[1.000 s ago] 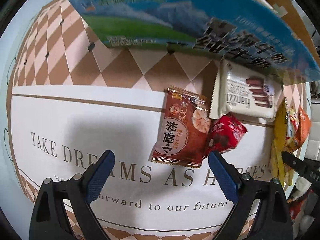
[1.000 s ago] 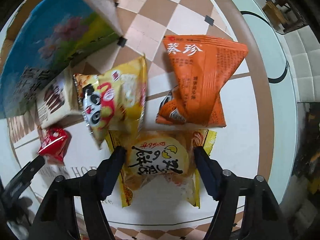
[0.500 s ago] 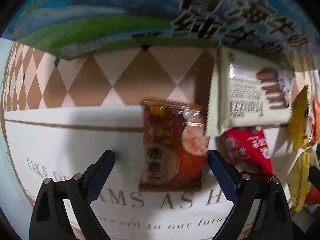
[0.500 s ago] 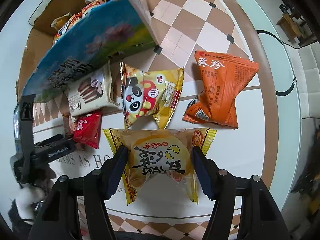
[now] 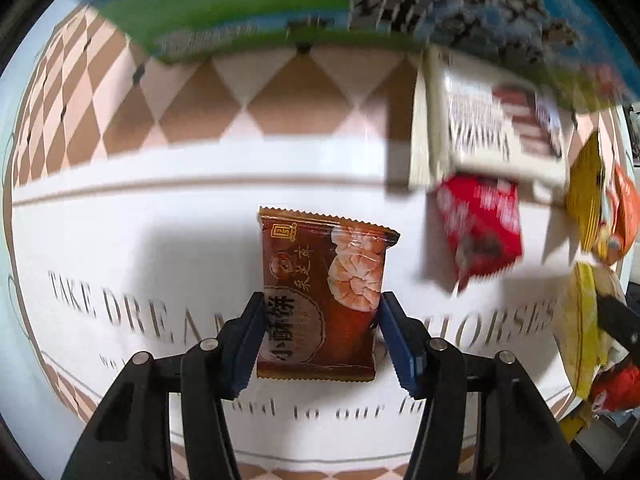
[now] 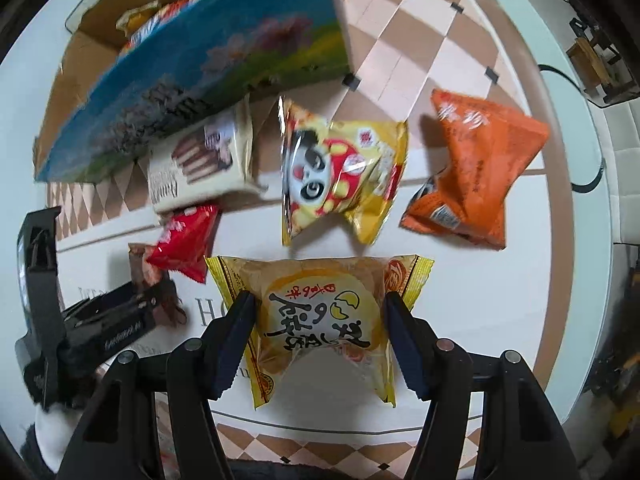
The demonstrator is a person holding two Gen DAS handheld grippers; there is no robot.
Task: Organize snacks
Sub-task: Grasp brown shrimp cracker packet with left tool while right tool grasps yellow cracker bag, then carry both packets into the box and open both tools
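A brown shrimp-cracker packet (image 5: 320, 280) lies on the white tablecloth (image 5: 160, 220) between the blue pads of my left gripper (image 5: 320, 320). Its jaws are closing, and both pads touch the packet's sides. My right gripper (image 6: 318, 320) is shut on a yellow egg-cake packet (image 6: 320, 304), held above the cloth. In the right wrist view, the left gripper (image 6: 152, 300) shows at the lower left over the brown packet (image 6: 146, 274). A cardboard box (image 6: 200, 72) with a blue and green printed side stands at the back, with snacks inside.
A white wafer packet (image 6: 200, 164) leans at the foot of the box. A small red packet (image 6: 184, 244), a yellow panda packet (image 6: 340, 176) and an orange packet (image 6: 476, 172) lie on the cloth. The round table's edge (image 6: 580, 240) curves on the right.
My left gripper came down over the brown packet and its jaws drew in from wide apart onto its sides. My right gripper rose with the yellow packet, bringing more of the table into view.
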